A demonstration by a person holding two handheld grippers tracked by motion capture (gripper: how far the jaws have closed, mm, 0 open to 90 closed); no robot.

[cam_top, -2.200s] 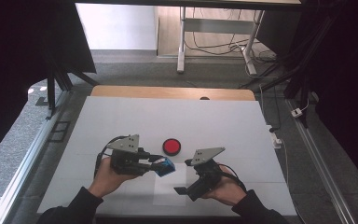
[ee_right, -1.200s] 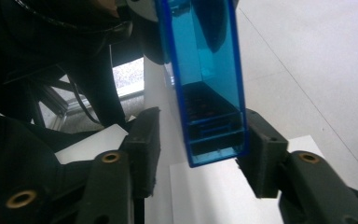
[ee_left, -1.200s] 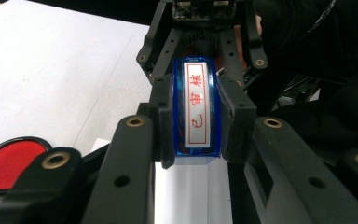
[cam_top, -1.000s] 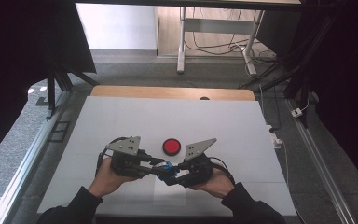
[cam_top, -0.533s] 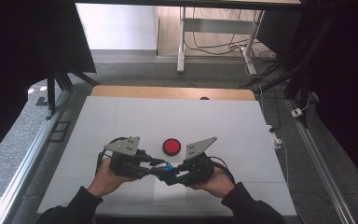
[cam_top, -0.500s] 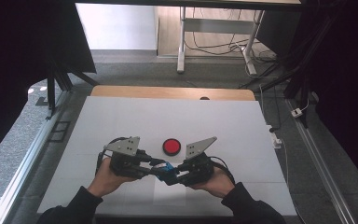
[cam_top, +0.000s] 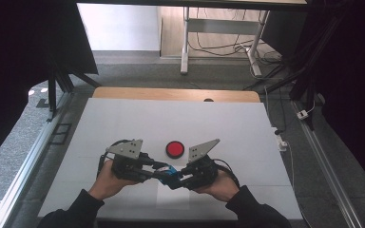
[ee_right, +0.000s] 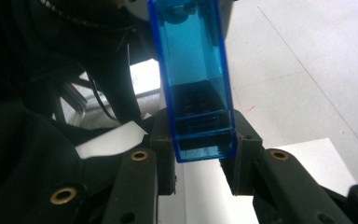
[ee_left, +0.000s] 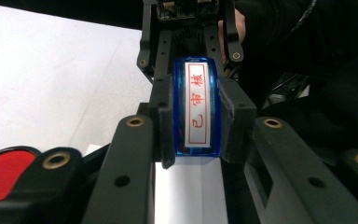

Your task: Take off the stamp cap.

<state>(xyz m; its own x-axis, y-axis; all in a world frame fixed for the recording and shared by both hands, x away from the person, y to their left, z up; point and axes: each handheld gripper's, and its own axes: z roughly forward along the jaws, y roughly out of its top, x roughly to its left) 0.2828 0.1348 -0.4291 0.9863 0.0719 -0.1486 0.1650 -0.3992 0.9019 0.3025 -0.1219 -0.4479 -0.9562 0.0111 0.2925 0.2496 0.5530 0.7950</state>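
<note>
Blue stamp held between both grippers

Near the table's front edge, the left gripper and right gripper each clamp an end of the blue stamp (red pad just behind); uneven pulling could twist it loose.

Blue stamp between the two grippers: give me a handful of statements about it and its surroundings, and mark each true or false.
1. Both grippers are shut on the blue stamp. True: the left gripper and the right gripper each clamp one end.
2. The stamp's label carries red characters. True, as the left gripper view shows.
3. The stamp lies flat on the white table. False: it is held between the grippers above it.
4. The red round pad sits inside a gripper. False: it lies on the table just beyond both grippers.
5. The stamp's casing is opaque black. False: it is see-through blue.
</note>
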